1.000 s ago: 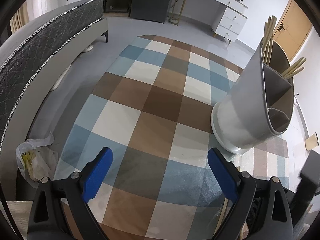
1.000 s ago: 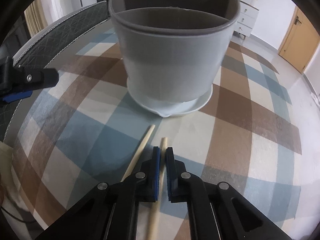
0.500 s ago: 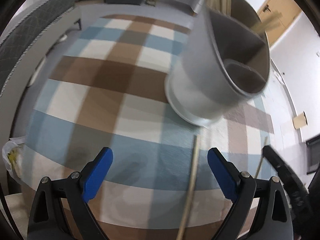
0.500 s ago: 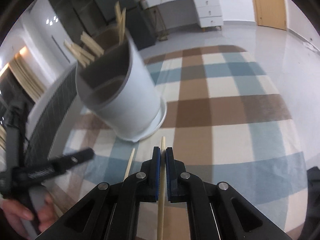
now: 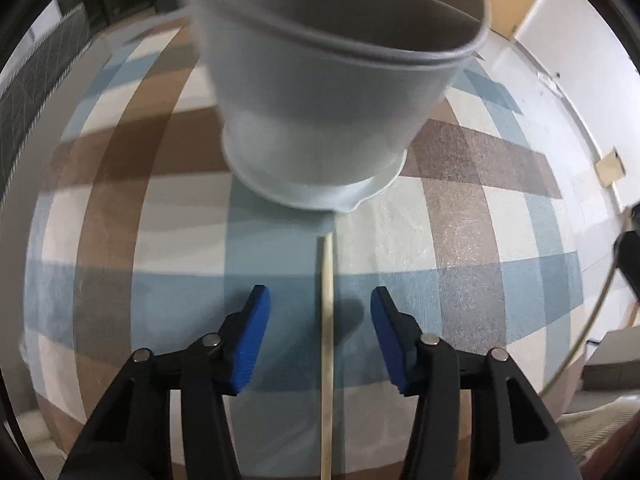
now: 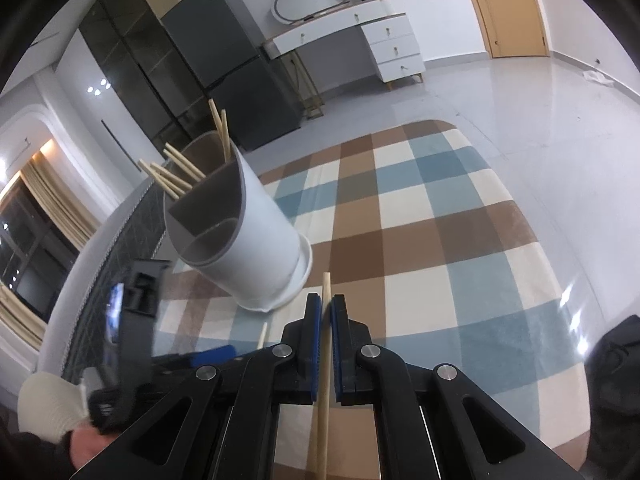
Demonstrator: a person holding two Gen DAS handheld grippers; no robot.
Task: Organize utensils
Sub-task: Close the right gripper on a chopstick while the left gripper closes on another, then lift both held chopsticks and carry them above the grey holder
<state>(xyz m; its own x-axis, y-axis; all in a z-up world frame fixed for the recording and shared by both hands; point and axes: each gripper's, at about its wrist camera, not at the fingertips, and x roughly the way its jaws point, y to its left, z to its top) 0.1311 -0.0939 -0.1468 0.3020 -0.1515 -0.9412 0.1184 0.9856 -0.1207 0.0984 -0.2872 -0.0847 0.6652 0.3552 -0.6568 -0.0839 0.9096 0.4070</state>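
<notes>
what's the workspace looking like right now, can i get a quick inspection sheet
Surface: checked rug in brown, blue and cream, on a pale glossy floor.
Job's things: white divided holder with chopsticks standing in it; one chopstick lying on the rug before it; another chopstick held.
Clutter: nothing seen on the rug.
Grippers: left gripper straddles the lying chopstick, jaws just closing, pads not touching; right gripper shut on its chopstick.
Cables: nothing seen.
Surroundings: dark fridge, white drawer desk, wooden door.
</notes>
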